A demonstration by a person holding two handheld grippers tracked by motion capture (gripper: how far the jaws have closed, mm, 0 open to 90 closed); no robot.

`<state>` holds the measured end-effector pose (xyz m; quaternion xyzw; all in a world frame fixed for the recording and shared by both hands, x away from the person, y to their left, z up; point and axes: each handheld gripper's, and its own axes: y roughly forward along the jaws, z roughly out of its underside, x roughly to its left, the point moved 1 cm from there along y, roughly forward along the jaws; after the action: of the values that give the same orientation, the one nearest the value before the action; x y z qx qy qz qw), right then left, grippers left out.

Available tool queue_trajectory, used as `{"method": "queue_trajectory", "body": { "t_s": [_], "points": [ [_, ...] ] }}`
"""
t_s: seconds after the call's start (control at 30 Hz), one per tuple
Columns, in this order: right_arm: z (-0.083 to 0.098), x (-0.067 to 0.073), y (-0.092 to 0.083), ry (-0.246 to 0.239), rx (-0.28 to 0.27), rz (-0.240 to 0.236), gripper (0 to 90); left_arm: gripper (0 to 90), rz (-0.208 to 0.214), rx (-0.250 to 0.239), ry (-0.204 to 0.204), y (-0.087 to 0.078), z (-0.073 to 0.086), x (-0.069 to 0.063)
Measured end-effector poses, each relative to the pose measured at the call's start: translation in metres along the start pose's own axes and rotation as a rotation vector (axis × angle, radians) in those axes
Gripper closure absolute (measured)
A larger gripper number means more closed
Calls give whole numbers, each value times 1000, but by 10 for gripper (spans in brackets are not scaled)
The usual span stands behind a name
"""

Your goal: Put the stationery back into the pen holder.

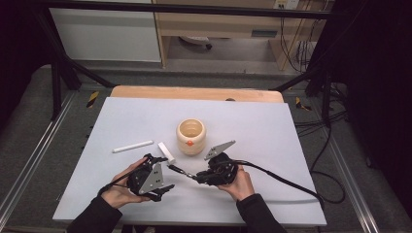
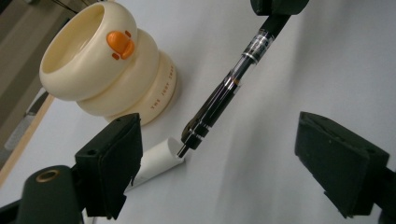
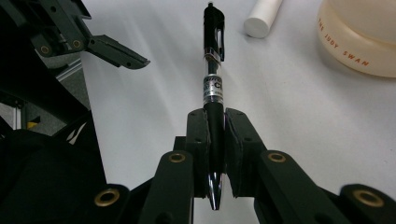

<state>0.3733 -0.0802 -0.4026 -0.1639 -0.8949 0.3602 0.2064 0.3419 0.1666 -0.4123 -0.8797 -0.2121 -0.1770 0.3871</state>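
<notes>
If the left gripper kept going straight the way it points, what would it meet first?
Most likely the pen held across its path by the right gripper; it lies between the open jaws' line, though depth is hard to judge.

this looks like a lab or test room. a white board point(image 1: 121, 126) covers a wooden table point(image 1: 194, 92) inside a black metal frame point(image 1: 63, 63). at 3 o'clock loose cables point(image 1: 330, 131) trail over grey carpet point(image 1: 29, 121). at 12 o'clock stands a plain wooden cabinet point(image 1: 218, 24), with a wall socket point(image 1: 286, 4) at 1 o'clock.
</notes>
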Motion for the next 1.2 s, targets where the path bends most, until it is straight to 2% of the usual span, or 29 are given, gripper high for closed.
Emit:
{"method": "queue_trajectory", "body": {
  "t_s": [0.37,0.47,0.53,0.7,0.73,1.0,1.2],
  "points": [
    [-6,1,0,-2,6,0,811,292,-29,-15,135,7,-8,-3],
    [-8,2,0,0,9,0,811,326,-31,-34,149,10,-10,-5],
    [-9,2,0,-4,14,-1,811,353,-28,-4,201,11,-11,-4],
    [-12,3,-1,-3,15,0,812,392,-34,15,260,17,-13,-8],
    [-12,3,-1,-4,20,1,812,400,-40,27,284,17,-14,-8],
    [-14,4,0,4,20,-1,811,482,-87,23,379,24,-18,-13],
    [-15,4,0,10,19,2,811,543,-94,24,446,31,-20,-16]
  ]
}}
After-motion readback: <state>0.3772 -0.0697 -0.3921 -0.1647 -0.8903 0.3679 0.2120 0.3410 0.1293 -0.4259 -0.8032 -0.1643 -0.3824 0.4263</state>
